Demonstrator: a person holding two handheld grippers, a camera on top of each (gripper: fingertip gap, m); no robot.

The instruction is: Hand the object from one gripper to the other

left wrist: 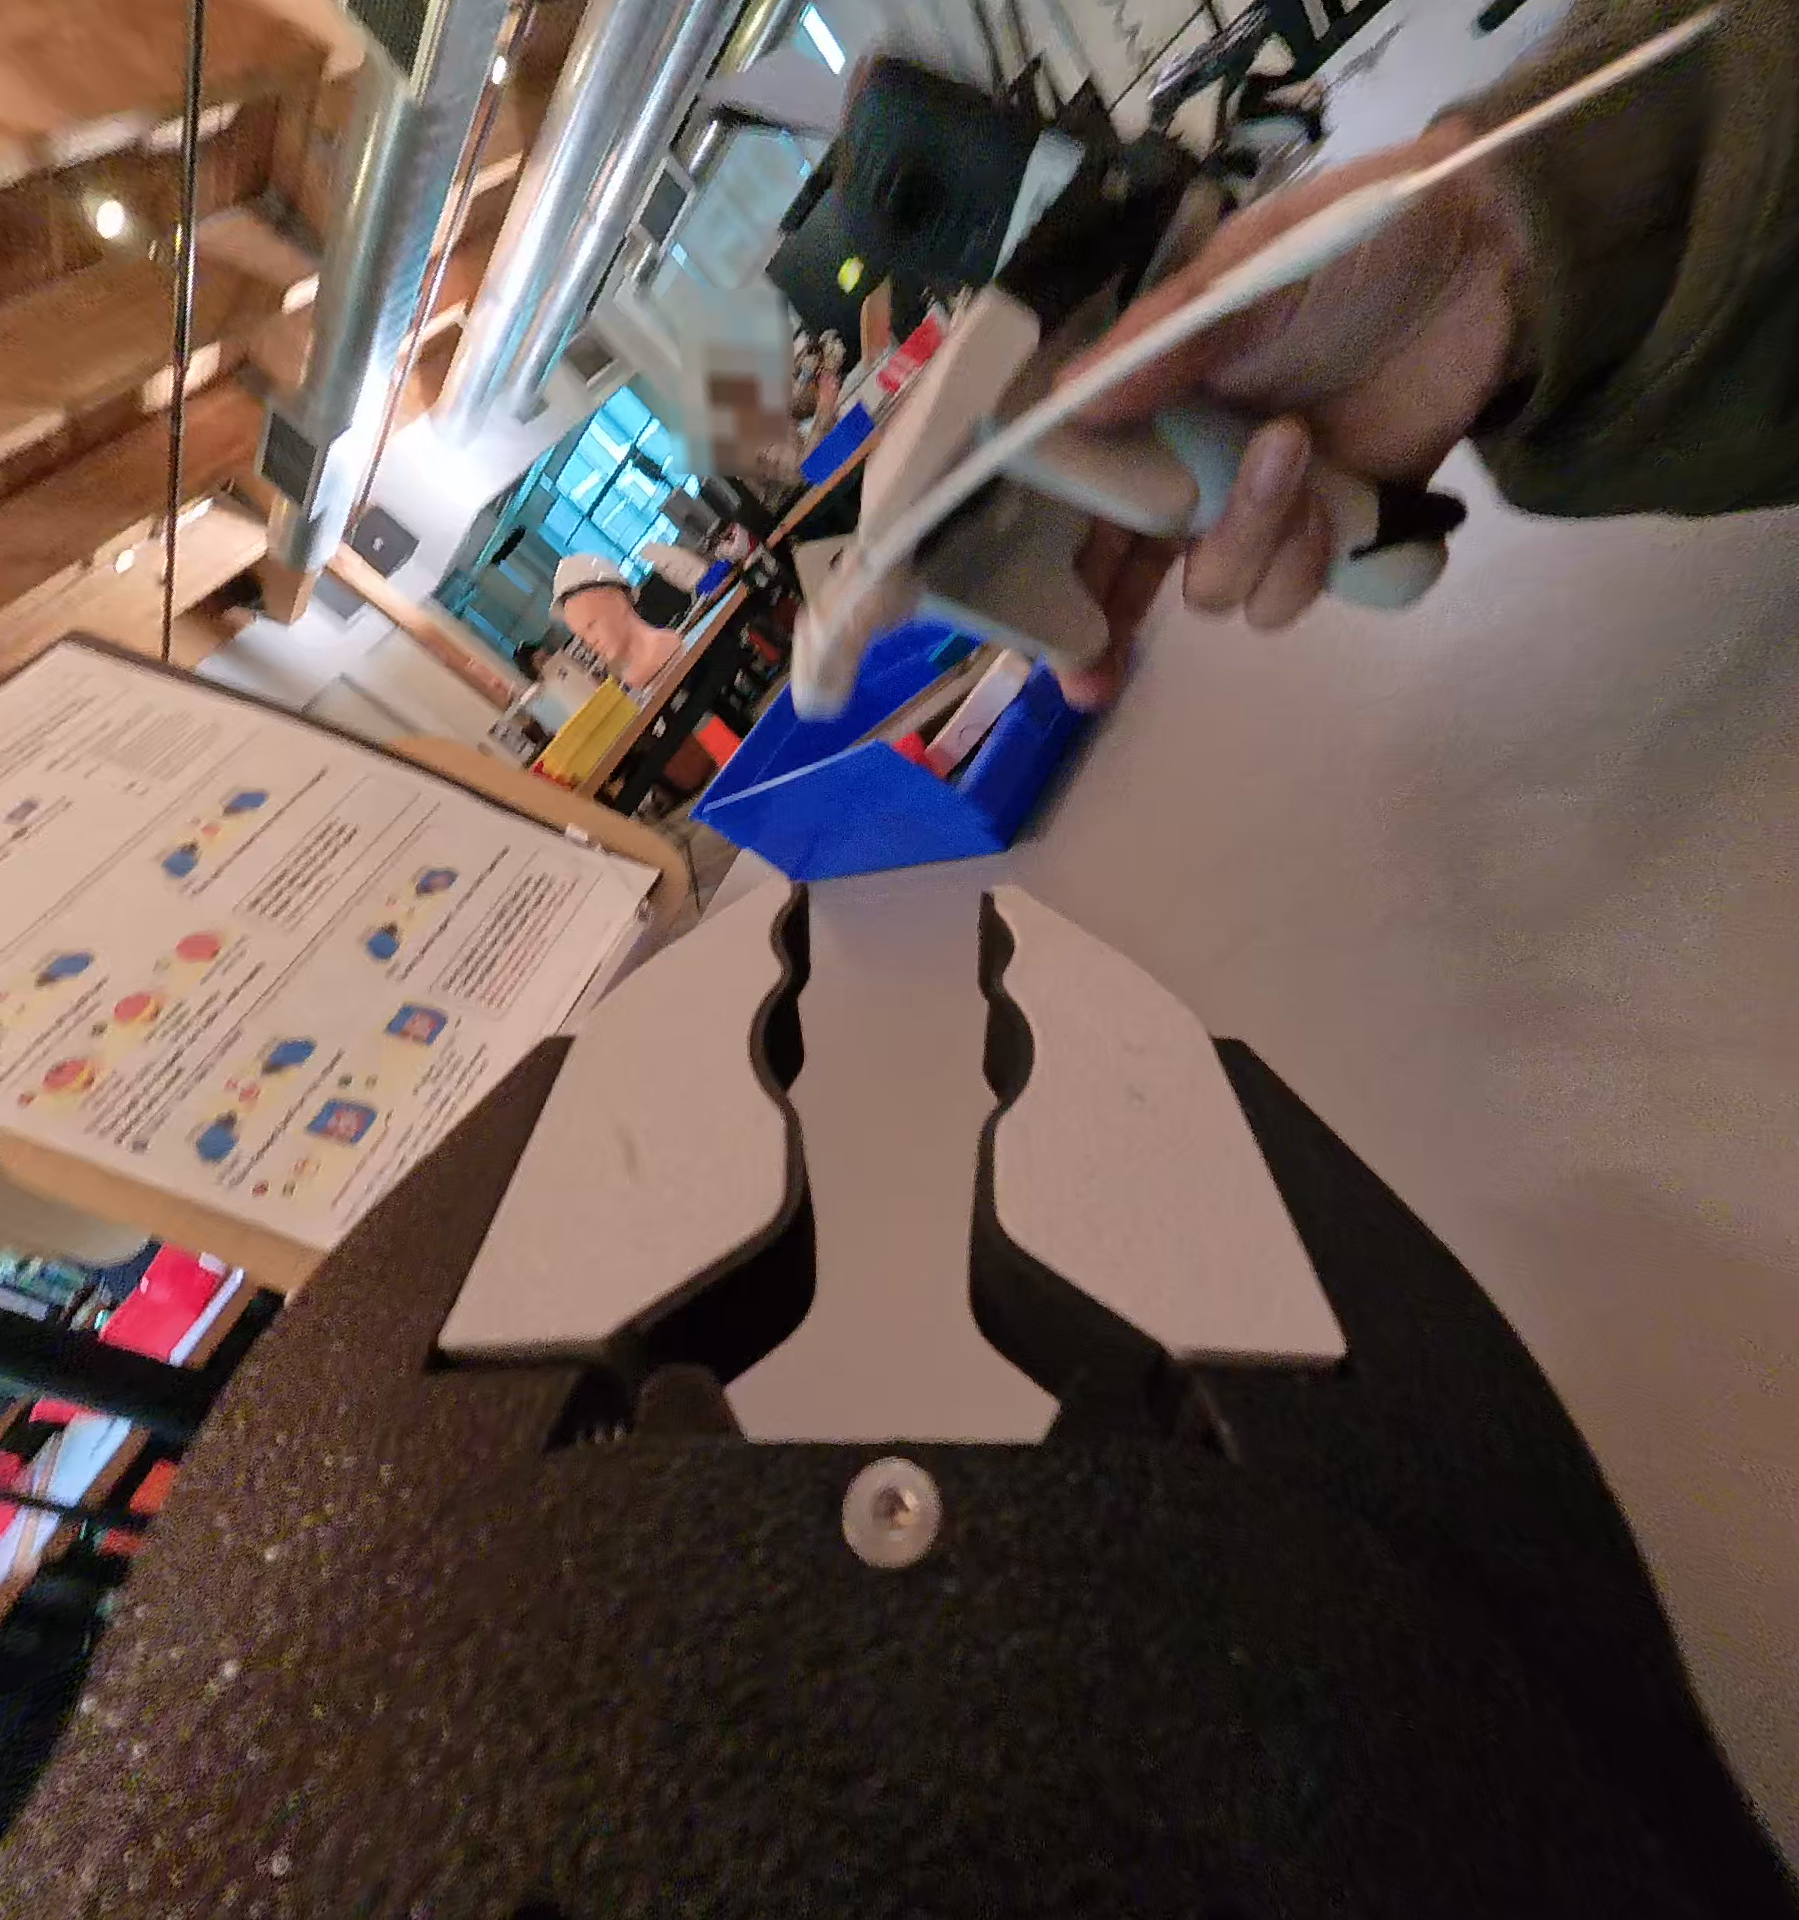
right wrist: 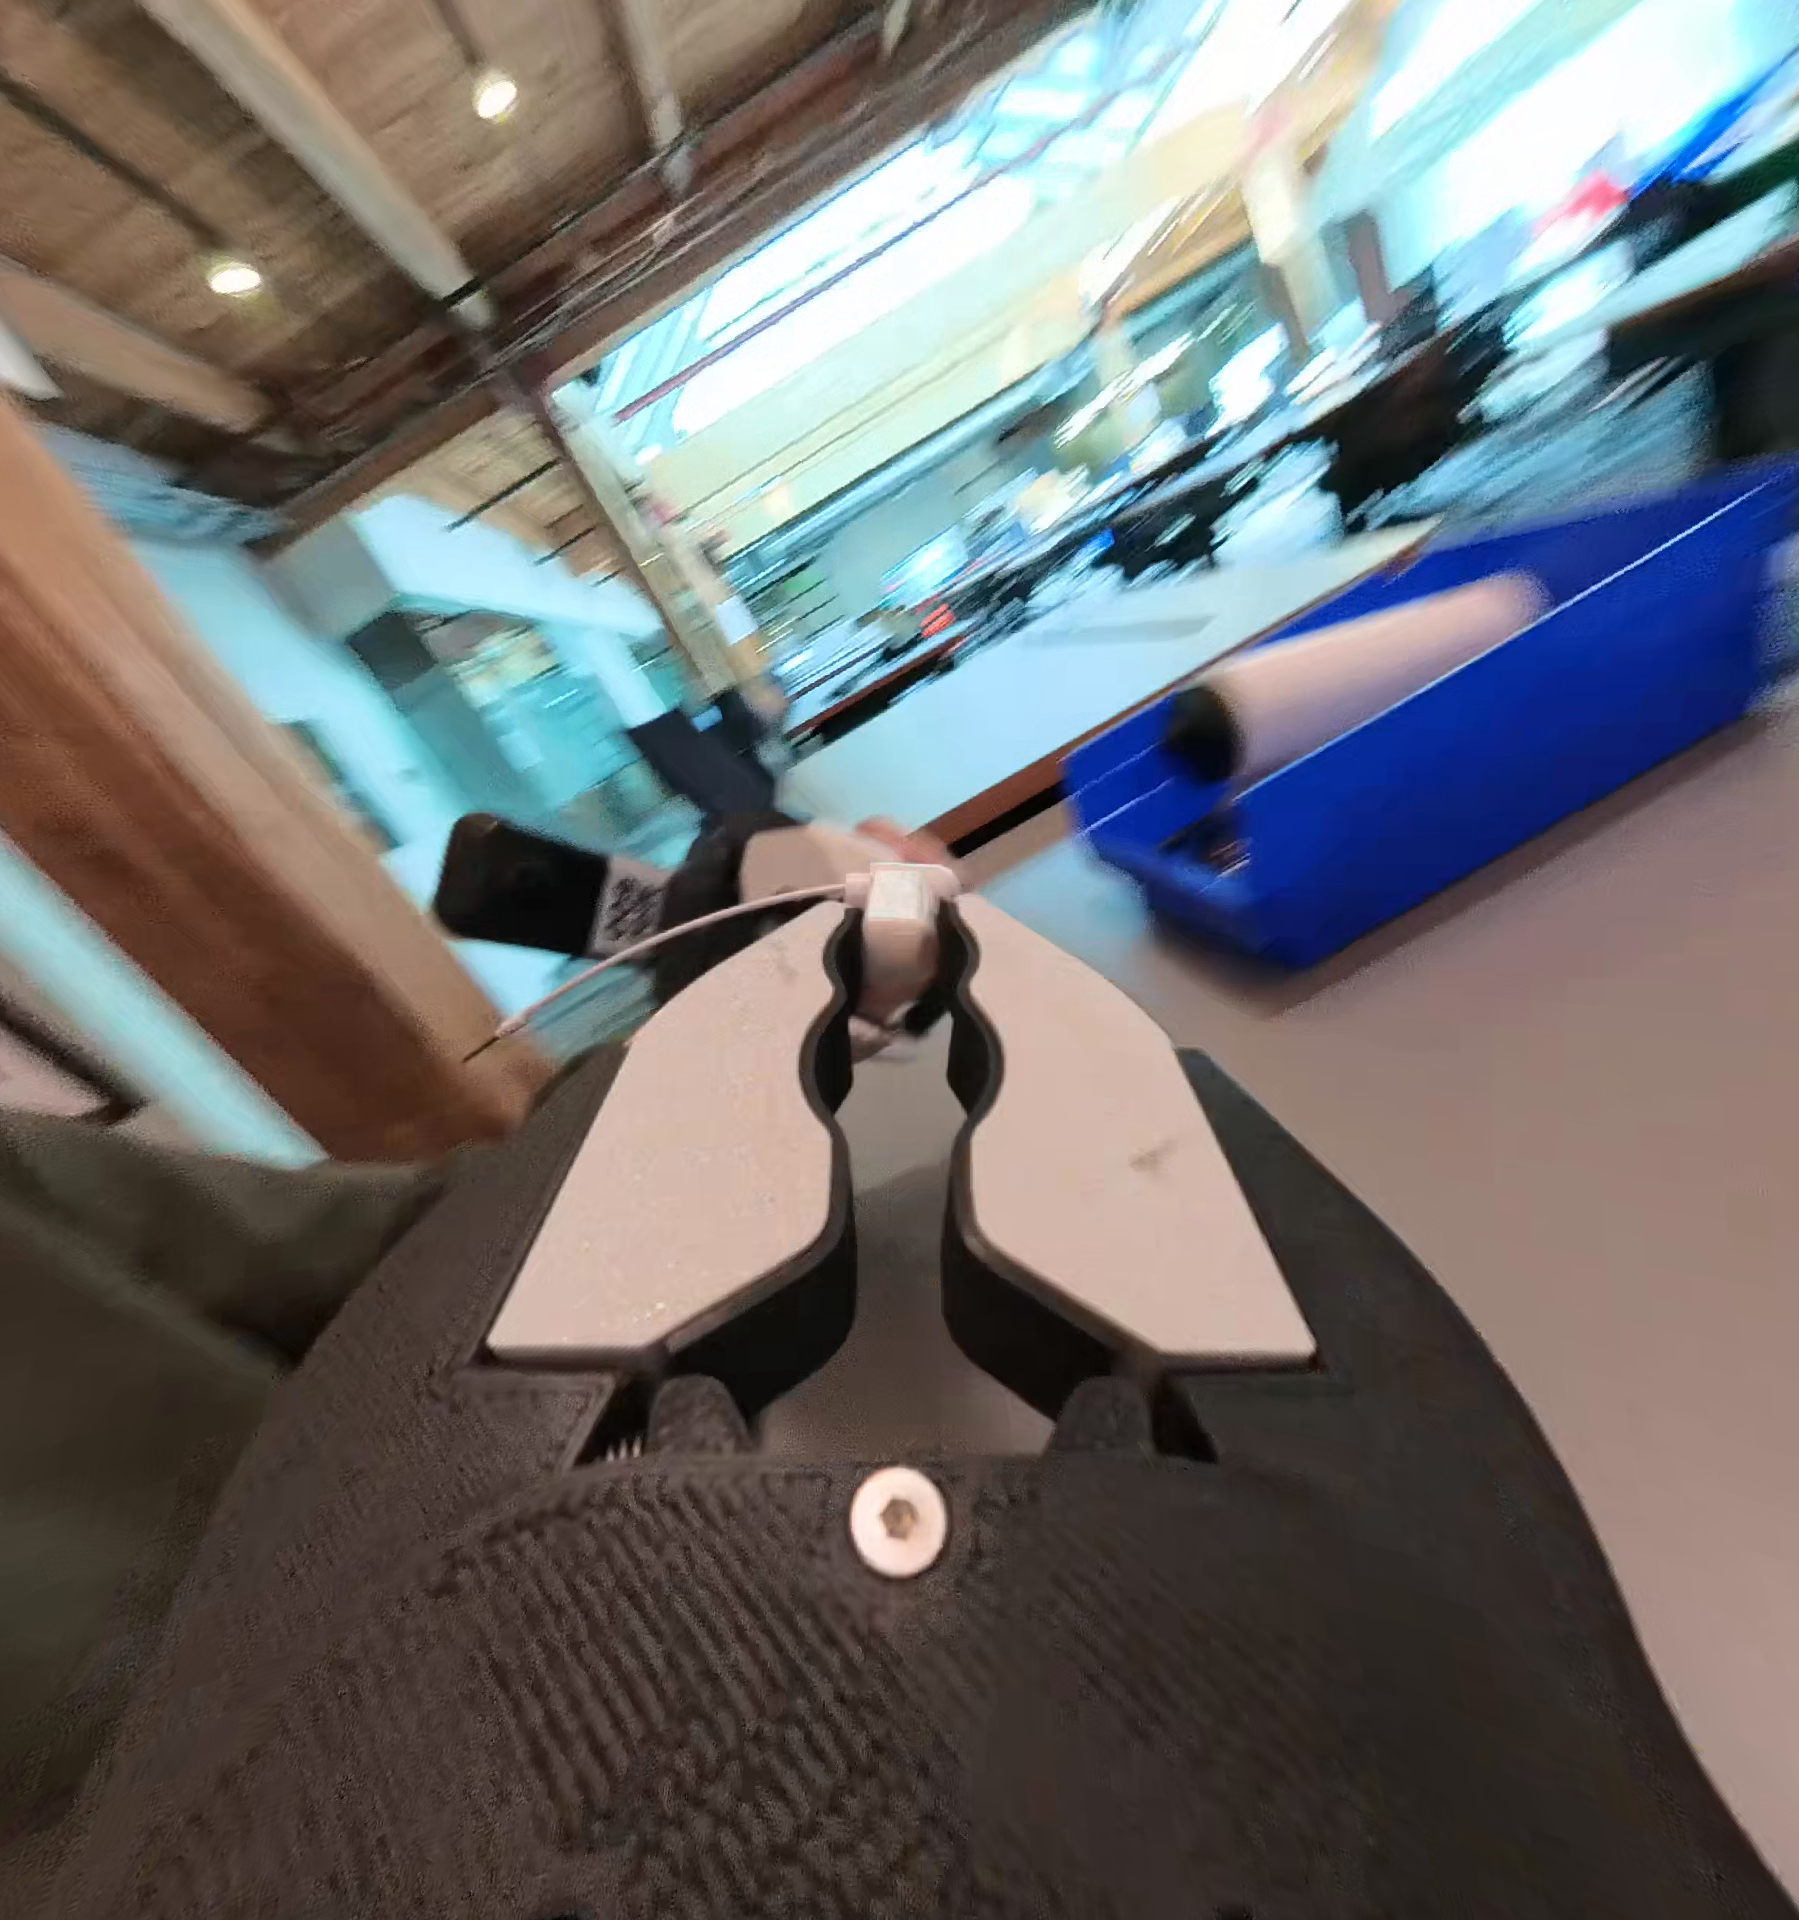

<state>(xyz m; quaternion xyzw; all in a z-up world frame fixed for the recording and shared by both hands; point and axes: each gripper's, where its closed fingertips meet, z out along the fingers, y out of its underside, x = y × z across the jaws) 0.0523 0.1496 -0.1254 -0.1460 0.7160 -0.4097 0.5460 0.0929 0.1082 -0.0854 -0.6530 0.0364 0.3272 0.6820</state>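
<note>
My right gripper [right wrist: 900,940] is shut on the head of a small white cable tie [right wrist: 897,896]. The tie's thin tail sticks out to the left. In the left wrist view the right gripper [left wrist: 853,613] hangs in a hand [left wrist: 1342,343] above the blue bin, and a long pale strip [left wrist: 1238,270] that looks like the tie runs along it. My left gripper [left wrist: 895,904] is open and empty over the grey table [left wrist: 1446,1039], below and in front of the right one. Both views are motion-blurred.
A blue bin [left wrist: 874,810] with small items stands on the table; in the right wrist view it [right wrist: 1497,810] holds a pale roll [right wrist: 1342,675]. A printed sheet on a board [left wrist: 251,914] stands at the left. The left gripper's black camera [right wrist: 505,883] shows beyond my right fingertips.
</note>
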